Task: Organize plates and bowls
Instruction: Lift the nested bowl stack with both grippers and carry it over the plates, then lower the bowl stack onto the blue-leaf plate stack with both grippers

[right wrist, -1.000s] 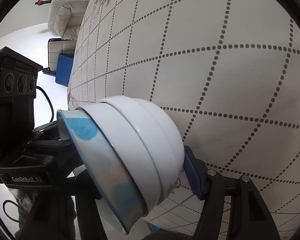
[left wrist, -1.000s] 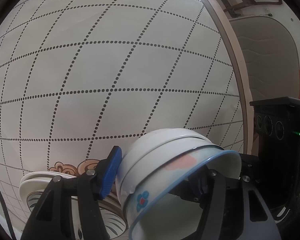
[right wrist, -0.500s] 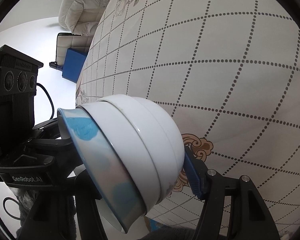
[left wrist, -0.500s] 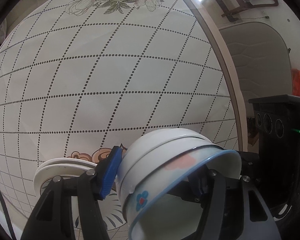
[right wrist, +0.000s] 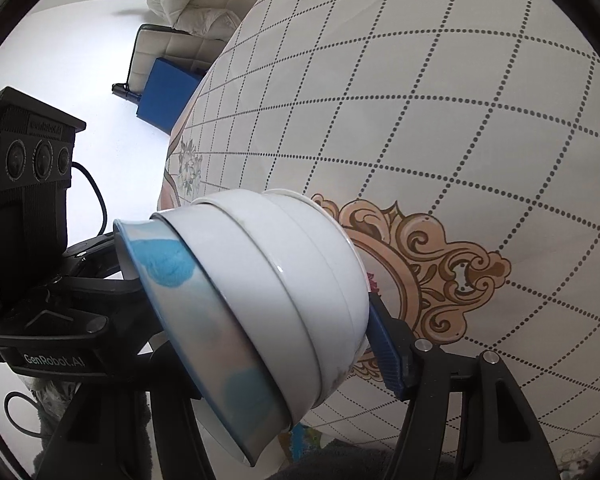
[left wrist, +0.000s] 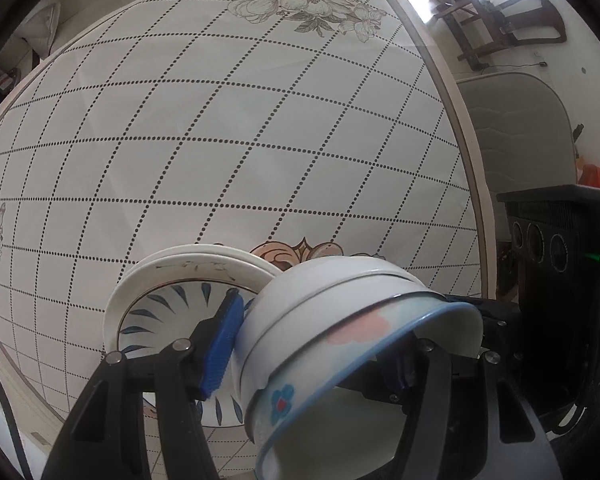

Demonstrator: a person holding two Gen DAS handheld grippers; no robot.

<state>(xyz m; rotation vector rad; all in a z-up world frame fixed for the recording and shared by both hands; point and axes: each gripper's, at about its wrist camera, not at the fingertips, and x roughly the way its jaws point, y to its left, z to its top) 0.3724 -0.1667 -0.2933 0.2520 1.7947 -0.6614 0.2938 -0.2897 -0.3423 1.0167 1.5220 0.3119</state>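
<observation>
Bowls (left wrist: 340, 320), three nested in a stack, are tipped on their side and held off the counter (left wrist: 220, 140) between both grippers. The outermost bowl has a blue rim and pink and blue painted patches; the two inside it are plain white. The left gripper (left wrist: 316, 344) is closed on the stack: one blue pad presses the white base side, and the other finger sits inside the blue-rimmed bowl's mouth. The right gripper (right wrist: 260, 320) is likewise clamped on the same stack (right wrist: 260, 300), with its blue pad against the white bowl's base; its other finger is hidden behind the blue-rimmed bowl.

Plates (left wrist: 188, 280), a stack of at least two, lie flat on the counter just beside and below the bowl stack in the left wrist view. The top plate has a white rim and blue leaf strokes, and its near portion is covered by the left gripper's finger.

The counter carries a dotted diamond-grid cloth with flower prints at the far edge (left wrist: 308, 4) and an orange scroll motif (right wrist: 440, 264) under the bowls. Its curved edge runs down the right side in the left wrist view, with a chair (left wrist: 516, 140) beyond it. The cloth ahead of the plates and bowls is bare as far as the floral border.
</observation>
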